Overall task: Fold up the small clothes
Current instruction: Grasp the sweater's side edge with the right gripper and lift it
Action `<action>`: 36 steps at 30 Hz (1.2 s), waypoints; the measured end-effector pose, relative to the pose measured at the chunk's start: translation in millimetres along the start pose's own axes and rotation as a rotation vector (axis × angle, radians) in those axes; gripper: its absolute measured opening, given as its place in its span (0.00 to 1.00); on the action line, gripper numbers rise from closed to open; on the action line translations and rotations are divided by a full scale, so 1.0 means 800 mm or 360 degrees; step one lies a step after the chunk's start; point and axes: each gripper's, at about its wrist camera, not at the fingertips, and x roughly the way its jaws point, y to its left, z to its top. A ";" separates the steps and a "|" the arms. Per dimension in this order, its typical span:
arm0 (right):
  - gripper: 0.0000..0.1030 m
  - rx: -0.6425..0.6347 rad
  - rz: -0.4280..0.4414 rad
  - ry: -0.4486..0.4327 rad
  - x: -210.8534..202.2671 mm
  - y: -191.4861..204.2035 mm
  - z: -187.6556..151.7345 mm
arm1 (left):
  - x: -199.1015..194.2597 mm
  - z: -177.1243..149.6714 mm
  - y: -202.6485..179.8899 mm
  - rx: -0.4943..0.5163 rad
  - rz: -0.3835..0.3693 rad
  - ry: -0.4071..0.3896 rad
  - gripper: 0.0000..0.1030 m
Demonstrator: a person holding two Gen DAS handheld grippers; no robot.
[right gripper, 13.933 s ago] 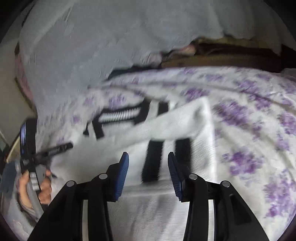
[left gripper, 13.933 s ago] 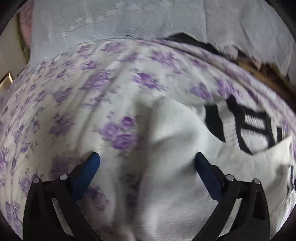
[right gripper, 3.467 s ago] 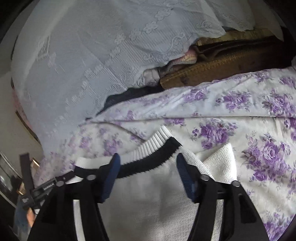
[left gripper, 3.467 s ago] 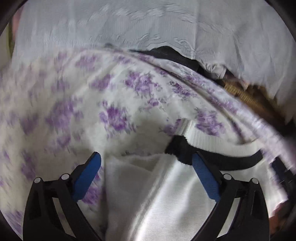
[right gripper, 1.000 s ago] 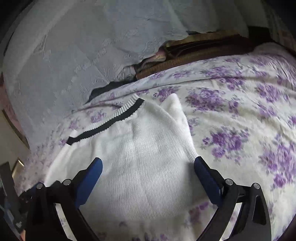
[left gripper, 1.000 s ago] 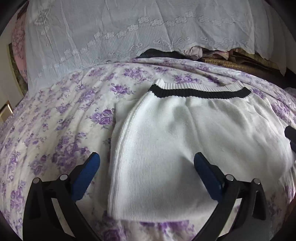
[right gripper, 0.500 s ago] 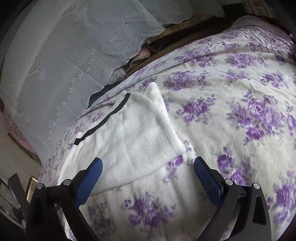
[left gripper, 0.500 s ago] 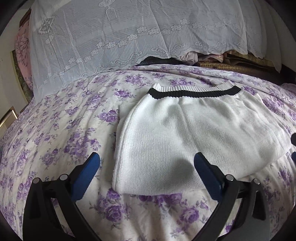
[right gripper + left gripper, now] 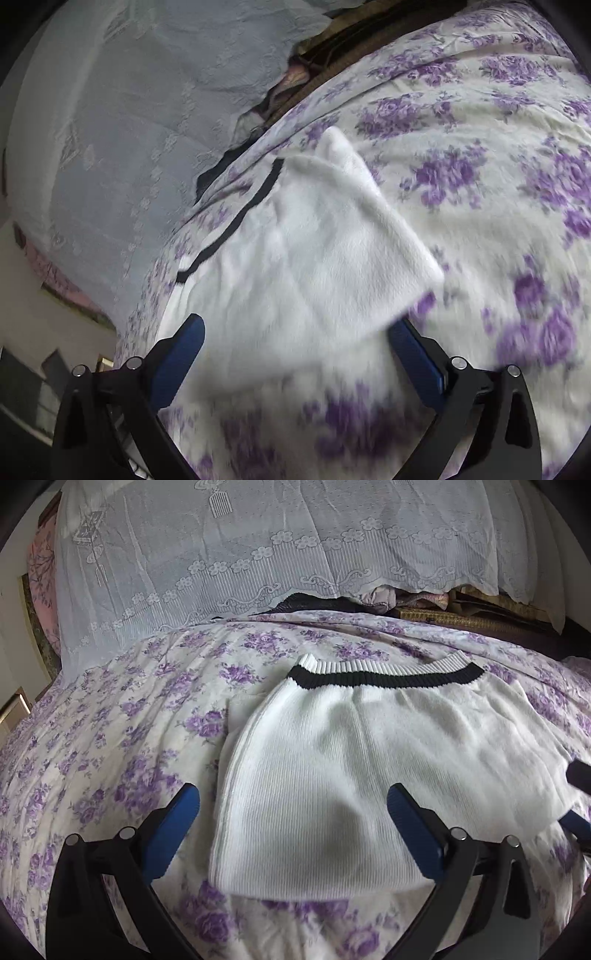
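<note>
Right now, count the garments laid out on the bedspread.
1: a folded white knit sweater with a black band, lying flat on the floral bedspread ahead of both hand-held grippers. Other clothing may be hidden under the lace cloth behind.

We find soft, even daylight in both views, with strong fisheye bending and dark corners; the right wrist view is smeared by motion blur (worst toward the bottom).
</note>
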 end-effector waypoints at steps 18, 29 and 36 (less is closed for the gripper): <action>0.81 -0.0079 -0.0019 -0.0132 0.034 0.009 0.033 | 0.060 0.014 -0.005 -0.0013 -0.0015 0.0157 0.96; 0.40 0.0164 0.0112 -0.0111 0.057 -0.013 0.044 | 0.058 0.009 0.001 -0.0041 -0.0002 0.0175 0.96; 0.30 0.0233 0.0188 -0.0116 0.066 -0.024 0.047 | 0.062 0.010 0.001 -0.0028 0.0009 0.0188 0.96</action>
